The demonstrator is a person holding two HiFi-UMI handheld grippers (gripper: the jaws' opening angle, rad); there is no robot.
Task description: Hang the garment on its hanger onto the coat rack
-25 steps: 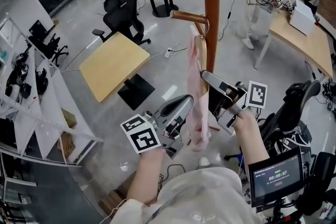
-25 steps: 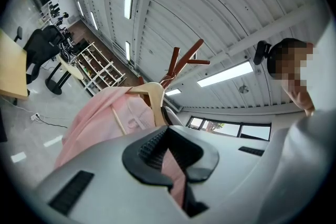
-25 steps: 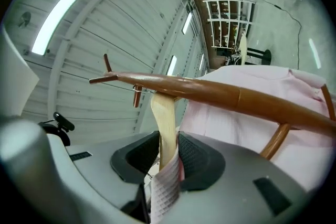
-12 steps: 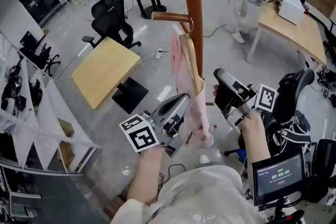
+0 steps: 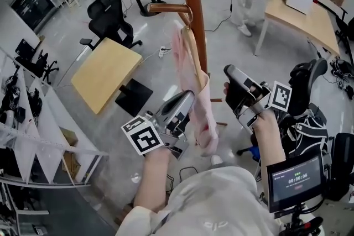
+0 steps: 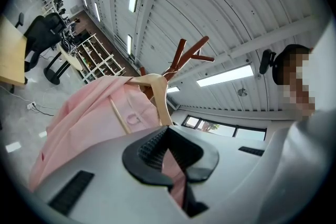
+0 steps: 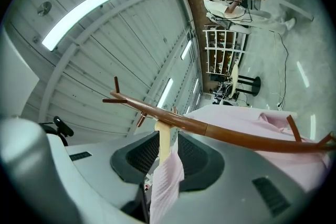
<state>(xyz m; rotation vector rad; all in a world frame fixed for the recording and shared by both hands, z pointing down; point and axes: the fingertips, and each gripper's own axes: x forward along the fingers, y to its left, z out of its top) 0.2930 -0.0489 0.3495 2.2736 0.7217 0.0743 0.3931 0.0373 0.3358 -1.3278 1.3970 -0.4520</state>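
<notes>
Grey office floor spreads under the coat rack (image 5: 197, 36). The left gripper (image 5: 188, 101) pinches the limp, light pink garment (image 5: 202, 114). The right gripper (image 5: 227, 83) gapes near the stiff wooden hanger (image 5: 196, 55), likely the surer hold.

Head view: set high up, looking steeply down on the floor, with the coat rack (image 5: 194, 25) close in front. Left gripper view: set low on the left gripper (image 6: 170, 153), looking up toward the ceiling, very near the pink garment (image 6: 89, 118). Right gripper view: on the right gripper (image 7: 167, 157), looking up too. Shared by all three: garment, hanger (image 6: 157, 94), rack.
</notes>
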